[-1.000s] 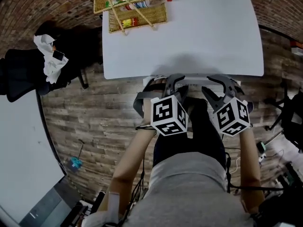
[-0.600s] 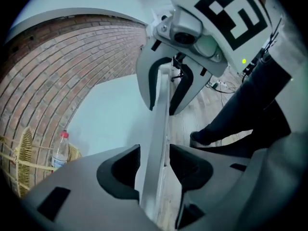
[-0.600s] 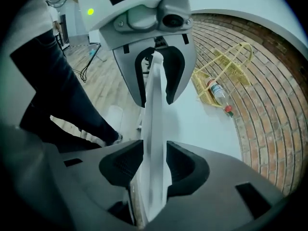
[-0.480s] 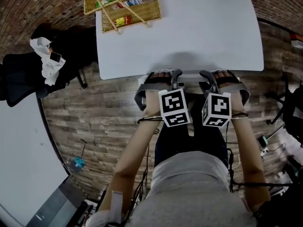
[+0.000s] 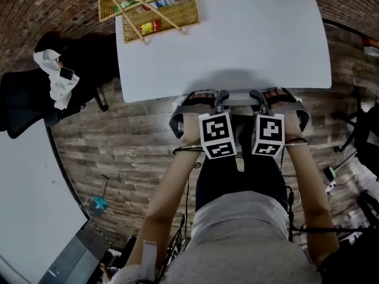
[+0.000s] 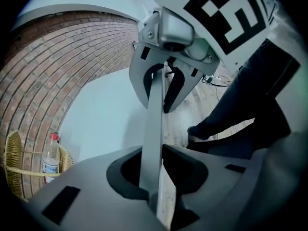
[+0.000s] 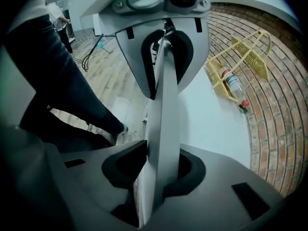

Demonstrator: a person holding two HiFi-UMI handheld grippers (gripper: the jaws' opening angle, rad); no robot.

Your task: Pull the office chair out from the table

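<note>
We noted left tongs (image 6: 155,177) and right tongs (image 7: 156,177) closing, clamped on the chair's (image 5: 237,98) top edge. Chair tucked under the desk (image 5: 249,34). Grasp step, we judged; next, an even backward pull.

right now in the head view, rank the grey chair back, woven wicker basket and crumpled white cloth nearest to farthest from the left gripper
1. grey chair back, between the left gripper's closing jaws
2. woven wicker basket, white table's far left corner
3. crumpled white cloth, on the black chair, far left
</note>
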